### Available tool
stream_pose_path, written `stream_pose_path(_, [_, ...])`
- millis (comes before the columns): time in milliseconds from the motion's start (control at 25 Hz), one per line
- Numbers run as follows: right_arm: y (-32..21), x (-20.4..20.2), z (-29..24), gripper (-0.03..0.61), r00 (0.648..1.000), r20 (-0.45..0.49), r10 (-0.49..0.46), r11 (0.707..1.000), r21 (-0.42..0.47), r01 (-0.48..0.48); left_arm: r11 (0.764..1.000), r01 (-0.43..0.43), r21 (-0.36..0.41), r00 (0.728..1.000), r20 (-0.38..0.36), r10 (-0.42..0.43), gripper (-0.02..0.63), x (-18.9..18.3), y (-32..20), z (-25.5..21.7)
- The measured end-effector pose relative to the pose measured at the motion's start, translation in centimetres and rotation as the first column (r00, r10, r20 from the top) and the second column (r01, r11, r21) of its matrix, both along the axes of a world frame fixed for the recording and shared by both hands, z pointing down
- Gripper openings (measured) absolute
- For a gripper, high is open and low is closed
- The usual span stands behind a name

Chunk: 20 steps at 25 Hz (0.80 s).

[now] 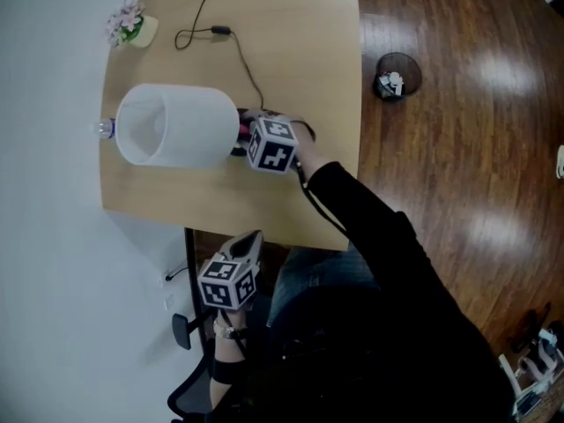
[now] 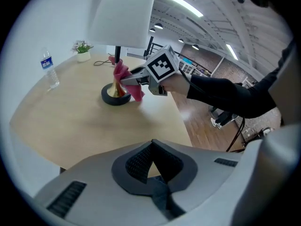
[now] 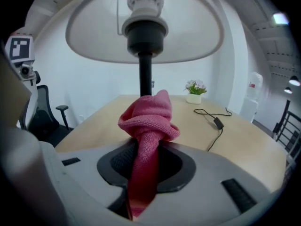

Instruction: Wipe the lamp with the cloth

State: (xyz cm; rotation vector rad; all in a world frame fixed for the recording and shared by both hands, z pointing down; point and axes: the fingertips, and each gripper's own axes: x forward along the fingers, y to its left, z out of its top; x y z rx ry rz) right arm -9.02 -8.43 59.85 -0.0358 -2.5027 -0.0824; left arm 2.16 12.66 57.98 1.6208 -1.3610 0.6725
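The lamp has a white shade (image 1: 172,126) and a black stem (image 3: 145,76) on a round black base (image 2: 115,96). My right gripper (image 1: 248,139) is shut on a bunched pink cloth (image 3: 148,121). It holds the cloth up against the stem, just under the shade (image 3: 188,27) and above the base. From the left gripper view the cloth (image 2: 127,81) hangs beside the stem. My left gripper (image 1: 253,236) hovers off the table's near edge, well clear of the lamp. Its jaws (image 2: 151,147) are shut with nothing in them.
On the wooden table (image 1: 291,42) lie a black cable (image 1: 216,32), a small potted plant (image 1: 130,25) at the far corner and a water bottle (image 2: 48,69) behind the lamp. A black bin (image 1: 397,73) stands on the floor. An office chair (image 1: 189,333) is beside me.
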Motion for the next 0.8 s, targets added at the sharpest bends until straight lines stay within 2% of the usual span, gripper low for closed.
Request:
stream_pose_path(280, [-0.4, 1.1, 3.6, 0.103, 0.974, -0.225, -0.003, 1.000, -0.001, 0.002, 0.999, -0.009, 0.054, 0.998, -0.055, 0.012, -0.005, -0.6, -1.8, 1.1])
stream_pose_path(480, [-0.9, 2.8, 4.4, 0.103, 0.950, -0.312, -0.006, 1.000, 0.017, 0.012, 0.996, -0.034, 0.082, 0.998, -0.044, 0.037, -0.005, -0.5, -3.4, 0.9])
stream_pose_path(640, [-1.0, 4.3, 4.5, 0.103, 0.929, -0.363, -0.071, 0.997, 0.015, 0.082, 0.995, 0.048, 0.082, 0.999, -0.029, -0.046, -0.005, -0.2, -4.3, 0.5])
stream_pose_path(800, [-2.3, 6.7, 5.6, 0.103, 0.893, -0.429, -0.135, 0.987, 0.018, 0.159, 0.983, 0.164, 0.085, 0.986, -0.032, -0.162, -0.005, 0.8, -5.3, -0.1])
